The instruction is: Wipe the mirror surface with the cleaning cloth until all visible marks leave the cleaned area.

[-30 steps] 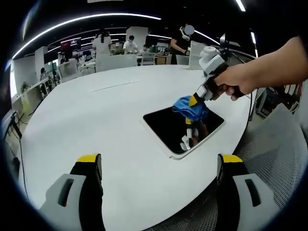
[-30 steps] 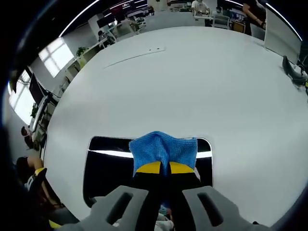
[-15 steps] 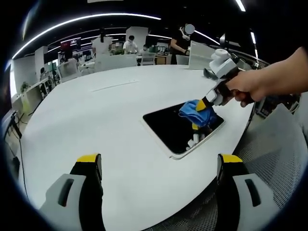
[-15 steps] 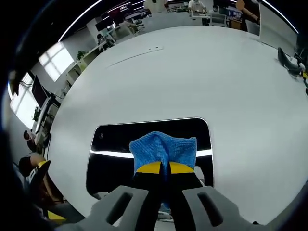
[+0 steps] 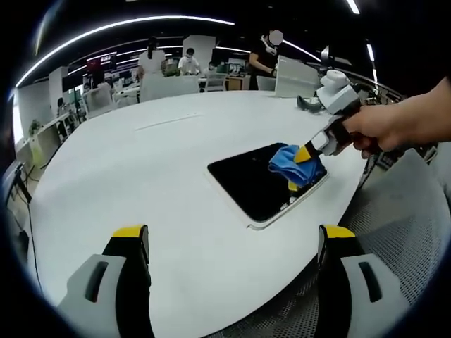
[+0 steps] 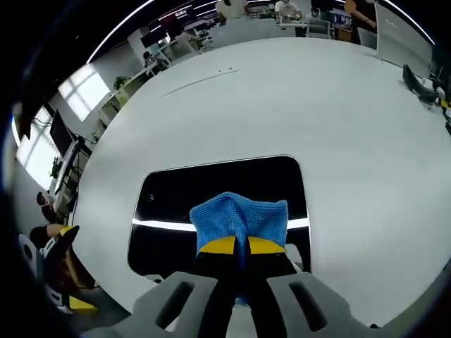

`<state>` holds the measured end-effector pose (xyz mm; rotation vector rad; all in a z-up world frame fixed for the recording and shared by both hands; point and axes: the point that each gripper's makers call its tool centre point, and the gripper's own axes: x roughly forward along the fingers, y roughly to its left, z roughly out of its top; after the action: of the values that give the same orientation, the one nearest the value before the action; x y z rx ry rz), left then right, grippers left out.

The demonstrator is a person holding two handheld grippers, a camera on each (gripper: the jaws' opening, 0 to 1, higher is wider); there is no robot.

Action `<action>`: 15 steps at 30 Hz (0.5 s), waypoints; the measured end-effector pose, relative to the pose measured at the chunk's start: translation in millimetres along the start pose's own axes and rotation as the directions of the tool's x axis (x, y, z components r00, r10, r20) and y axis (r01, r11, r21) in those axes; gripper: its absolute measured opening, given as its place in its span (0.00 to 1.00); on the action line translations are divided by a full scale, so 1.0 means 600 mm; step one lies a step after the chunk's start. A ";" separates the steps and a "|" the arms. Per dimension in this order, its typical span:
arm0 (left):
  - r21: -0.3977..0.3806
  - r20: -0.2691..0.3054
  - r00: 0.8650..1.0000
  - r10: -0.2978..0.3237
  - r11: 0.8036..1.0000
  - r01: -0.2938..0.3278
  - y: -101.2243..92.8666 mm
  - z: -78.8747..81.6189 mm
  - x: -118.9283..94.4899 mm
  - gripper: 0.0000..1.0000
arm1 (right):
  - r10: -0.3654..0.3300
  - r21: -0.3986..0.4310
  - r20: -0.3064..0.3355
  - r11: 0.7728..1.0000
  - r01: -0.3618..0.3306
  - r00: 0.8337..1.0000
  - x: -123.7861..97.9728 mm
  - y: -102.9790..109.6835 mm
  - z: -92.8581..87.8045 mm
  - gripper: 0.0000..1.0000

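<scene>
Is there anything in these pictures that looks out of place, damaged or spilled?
Nothing stands out. The mirror lies flat and whole on the white table, and the right gripper holds the blue cloth against it. No spill or crack shows.

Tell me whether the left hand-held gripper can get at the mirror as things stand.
Probably yes: the left hand-held gripper is open, with bare table between it and the mirror.

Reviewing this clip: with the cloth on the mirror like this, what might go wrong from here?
The mirror lies close to the table edge, so a hard stroke might push it off. The right gripper holds the blue cloth by a bunched fold; it may slip or leave parts unwiped. The left gripper hovers open, not steadying the mirror.
</scene>
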<state>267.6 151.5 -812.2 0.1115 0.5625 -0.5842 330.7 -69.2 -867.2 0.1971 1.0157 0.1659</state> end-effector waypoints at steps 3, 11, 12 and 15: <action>-0.003 0.001 1.000 0.003 1.000 -0.003 0.001 0.000 0.000 0.99 | -0.007 -0.002 0.004 1.000 0.007 1.000 -0.006 0.000 -0.010 0.00; -0.001 0.002 1.000 0.002 1.000 -0.002 0.000 0.000 -0.001 0.99 | 0.001 0.004 0.003 1.000 -0.001 1.000 -0.020 -0.002 -0.028 0.00; -0.003 0.000 1.000 0.003 1.000 -0.003 0.001 0.000 -0.001 0.99 | 0.002 0.004 0.002 1.000 -0.002 1.000 -0.021 -0.002 -0.030 0.00; -0.003 0.002 1.000 0.006 1.000 -0.006 0.003 0.000 -0.001 0.99 | 0.006 0.004 0.003 1.000 -0.006 1.000 -0.023 0.000 -0.035 0.00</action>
<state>267.9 153.2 -811.8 0.1100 0.5608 -0.5778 305.4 -70.8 -866.5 0.2040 1.0122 0.1684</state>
